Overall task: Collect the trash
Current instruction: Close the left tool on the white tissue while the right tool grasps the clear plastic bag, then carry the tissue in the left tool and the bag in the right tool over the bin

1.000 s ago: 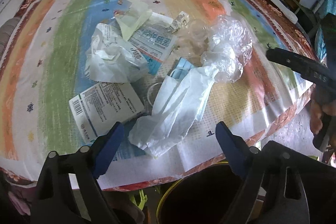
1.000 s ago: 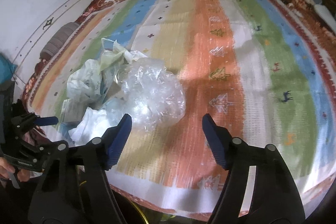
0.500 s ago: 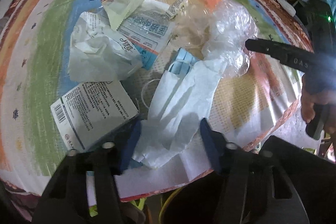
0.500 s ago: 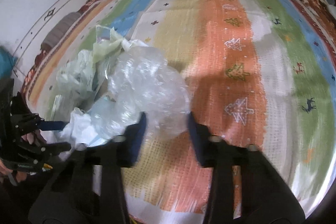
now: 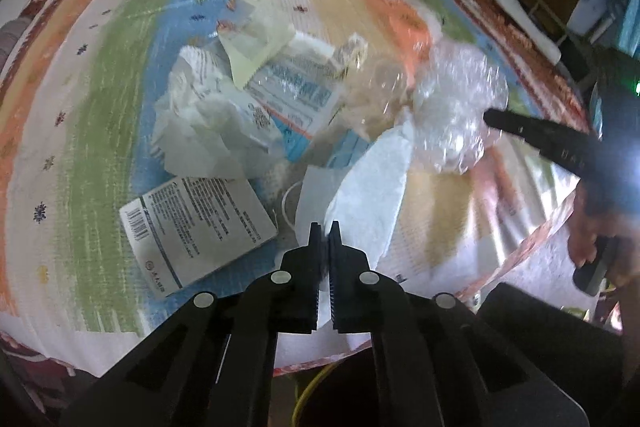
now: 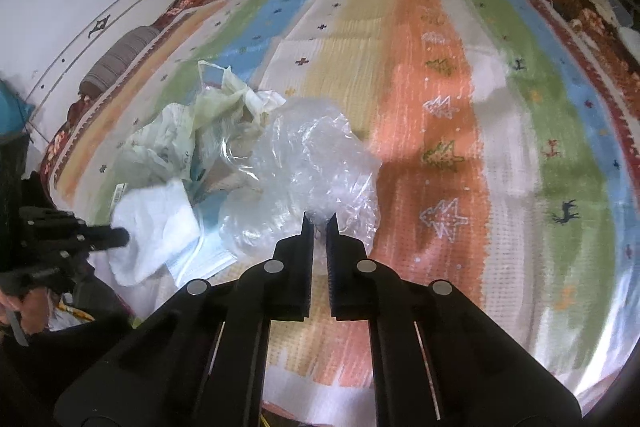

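A heap of trash lies on a striped cloth-covered table [image 5: 100,75]. My left gripper [image 5: 324,227] is shut on the near end of a white tissue sheet [image 5: 372,179], which also shows in the right wrist view [image 6: 156,223]. My right gripper [image 6: 319,221] is shut on a crumpled clear plastic bag [image 6: 316,163], seen in the left wrist view [image 5: 460,107] with the right gripper [image 5: 490,115] at its edge. The left gripper [image 6: 122,237] shows at the tissue in the right wrist view.
More trash lies in the heap: a printed white packet [image 5: 196,223], crumpled white paper [image 5: 200,127], a blue-printed wrapper [image 5: 292,91], a pale yellow bag [image 5: 256,43], a clear cup [image 5: 384,83]. A dark bin [image 5: 328,387] stands below the table's near edge.
Both grippers moved forward onto the heap and closed: the left on the white tissue, the right on the clear plastic bag.
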`<control>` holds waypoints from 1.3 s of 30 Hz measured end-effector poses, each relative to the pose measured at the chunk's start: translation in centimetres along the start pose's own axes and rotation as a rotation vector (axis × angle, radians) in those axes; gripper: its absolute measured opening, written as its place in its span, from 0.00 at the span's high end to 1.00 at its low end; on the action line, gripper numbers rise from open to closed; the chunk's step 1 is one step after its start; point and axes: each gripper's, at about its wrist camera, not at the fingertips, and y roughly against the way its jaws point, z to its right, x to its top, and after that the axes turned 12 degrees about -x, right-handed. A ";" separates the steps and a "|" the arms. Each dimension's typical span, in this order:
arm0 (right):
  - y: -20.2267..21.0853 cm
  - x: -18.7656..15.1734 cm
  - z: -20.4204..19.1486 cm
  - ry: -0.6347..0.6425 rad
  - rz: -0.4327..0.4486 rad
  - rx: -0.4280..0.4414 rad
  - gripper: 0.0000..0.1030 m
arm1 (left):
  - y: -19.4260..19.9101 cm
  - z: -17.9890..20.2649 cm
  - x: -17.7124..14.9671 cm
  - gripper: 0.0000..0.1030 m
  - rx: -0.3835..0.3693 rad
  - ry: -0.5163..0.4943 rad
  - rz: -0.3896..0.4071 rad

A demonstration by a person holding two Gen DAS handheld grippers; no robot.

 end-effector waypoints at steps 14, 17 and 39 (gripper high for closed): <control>4.9 -1.2 -1.7 0.048 0.038 -0.057 0.95 | 2.7 1.9 -1.4 0.98 0.016 0.083 -0.001; 6.2 -1.4 -2.4 0.069 0.060 -0.064 0.95 | 3.9 2.4 -1.7 0.98 -0.004 0.100 0.031; 12.3 -4.4 -6.2 0.093 0.125 -0.061 0.95 | 10.0 4.8 -4.4 0.98 -0.039 0.140 0.165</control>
